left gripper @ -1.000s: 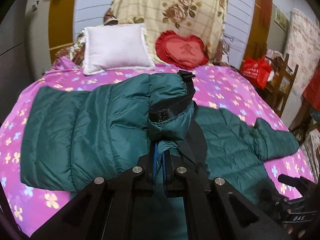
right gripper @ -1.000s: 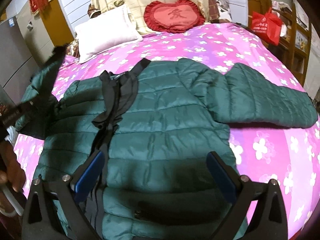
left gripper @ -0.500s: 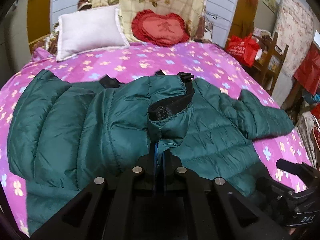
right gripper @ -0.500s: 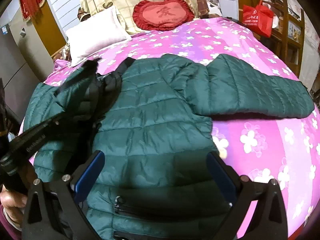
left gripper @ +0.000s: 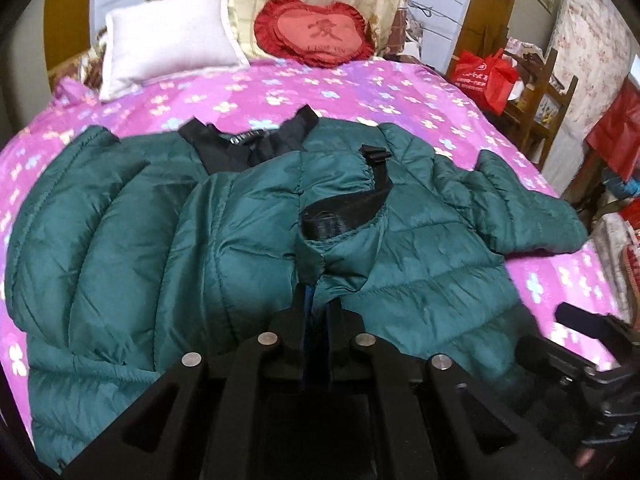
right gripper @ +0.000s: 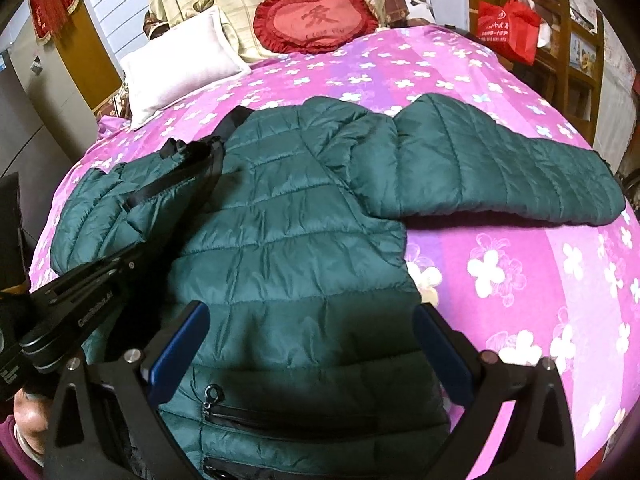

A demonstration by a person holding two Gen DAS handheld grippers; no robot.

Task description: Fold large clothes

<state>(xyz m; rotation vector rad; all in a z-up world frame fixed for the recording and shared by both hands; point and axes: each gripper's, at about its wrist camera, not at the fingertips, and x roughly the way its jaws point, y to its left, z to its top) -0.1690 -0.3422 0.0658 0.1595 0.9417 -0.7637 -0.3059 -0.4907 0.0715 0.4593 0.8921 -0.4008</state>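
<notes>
Pinching jacket (left gripper: 248, 232) cuff, left tongs (left gripper: 318, 300) clamped; right tongs (right gripper: 308, 344) apart, seemingly hovering.

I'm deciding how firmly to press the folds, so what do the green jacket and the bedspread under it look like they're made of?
Green jacket: looks like thin synthetic shell, probably nylon or polyester, over puffy filling; slight sheen and stitched quilted bands. Its collar lining looks black and matte. Bedspread: appears to be soft matte woven cloth, pink and purple with printed flowers; the fibre cannot be told.

Dark green quilted jacket (right gripper: 288, 240) on pink bedspread (right gripper: 520, 280) with white flowers.
</notes>
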